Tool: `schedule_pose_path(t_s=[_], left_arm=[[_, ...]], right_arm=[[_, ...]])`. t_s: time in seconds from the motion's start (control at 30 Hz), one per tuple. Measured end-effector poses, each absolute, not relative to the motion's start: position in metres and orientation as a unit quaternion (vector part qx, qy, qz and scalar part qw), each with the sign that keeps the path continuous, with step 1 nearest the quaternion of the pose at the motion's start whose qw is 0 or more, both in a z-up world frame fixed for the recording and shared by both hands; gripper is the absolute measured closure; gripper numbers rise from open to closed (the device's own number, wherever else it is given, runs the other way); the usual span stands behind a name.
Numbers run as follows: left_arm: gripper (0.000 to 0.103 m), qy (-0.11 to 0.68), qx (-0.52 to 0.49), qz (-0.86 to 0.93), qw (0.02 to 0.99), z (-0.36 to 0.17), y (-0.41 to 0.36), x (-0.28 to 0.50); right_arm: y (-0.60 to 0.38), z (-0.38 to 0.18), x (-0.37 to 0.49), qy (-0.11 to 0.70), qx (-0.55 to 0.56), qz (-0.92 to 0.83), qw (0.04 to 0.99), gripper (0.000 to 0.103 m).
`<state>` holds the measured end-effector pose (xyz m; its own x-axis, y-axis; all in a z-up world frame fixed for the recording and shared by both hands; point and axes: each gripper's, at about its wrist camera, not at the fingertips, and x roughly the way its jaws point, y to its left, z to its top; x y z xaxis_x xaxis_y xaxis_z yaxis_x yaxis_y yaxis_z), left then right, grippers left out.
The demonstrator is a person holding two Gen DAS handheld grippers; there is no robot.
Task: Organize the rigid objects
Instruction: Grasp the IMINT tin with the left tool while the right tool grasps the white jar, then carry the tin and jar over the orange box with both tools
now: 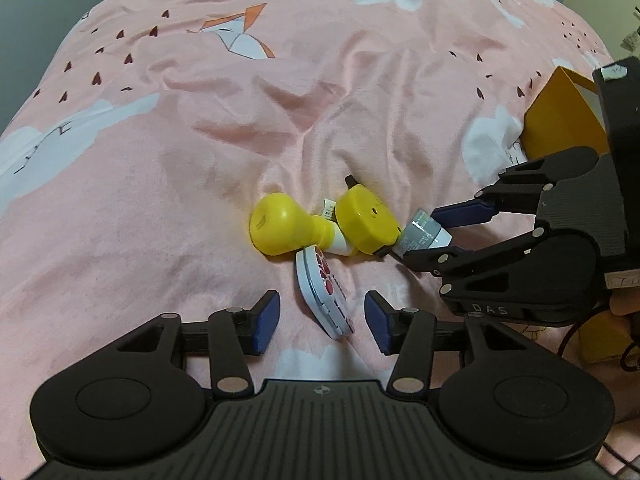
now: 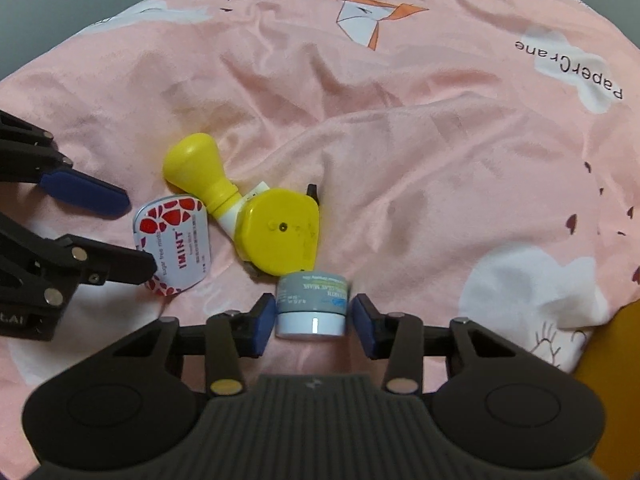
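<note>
A white mint tin (image 1: 323,296) with red marks lies tilted on the pink bedsheet (image 1: 200,120), between the open fingers of my left gripper (image 1: 322,317); it also shows in the right wrist view (image 2: 176,240). A yellow bulb-shaped bottle (image 1: 286,227) and a yellow tape measure (image 1: 366,222) lie just beyond it, touching each other. A small grey jar with a white lid (image 2: 312,308) sits between the fingers of my right gripper (image 2: 313,314), which stand open with narrow gaps on each side. The jar also shows in the left wrist view (image 1: 424,234).
An orange box (image 1: 560,116) stands at the right edge of the bed behind my right gripper. The pink sheet is wrinkled, with folds around the objects. A dark wall or gap borders the bed at the far left.
</note>
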<state>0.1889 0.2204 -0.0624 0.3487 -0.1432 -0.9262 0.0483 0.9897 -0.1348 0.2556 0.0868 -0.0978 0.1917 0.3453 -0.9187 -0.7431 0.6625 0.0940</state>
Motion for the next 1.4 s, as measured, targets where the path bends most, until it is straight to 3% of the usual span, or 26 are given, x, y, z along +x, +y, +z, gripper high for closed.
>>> schedule_pose_path(t_s=[0.67,1.4], left_arm=[[0.081,0.580,-0.040,-0.072,0.811,-0.082,0.210,0.202],[0.083,0.518,-0.009,-0.121,0.846,0.008,0.169,0.165]], right_arm=[[0.085,-0.094,0.253,0.517,-0.183,0.378,0.746,0.064],[0.037,-0.012,0.212,0.458,-0.195,0.393,0.773,0.064]])
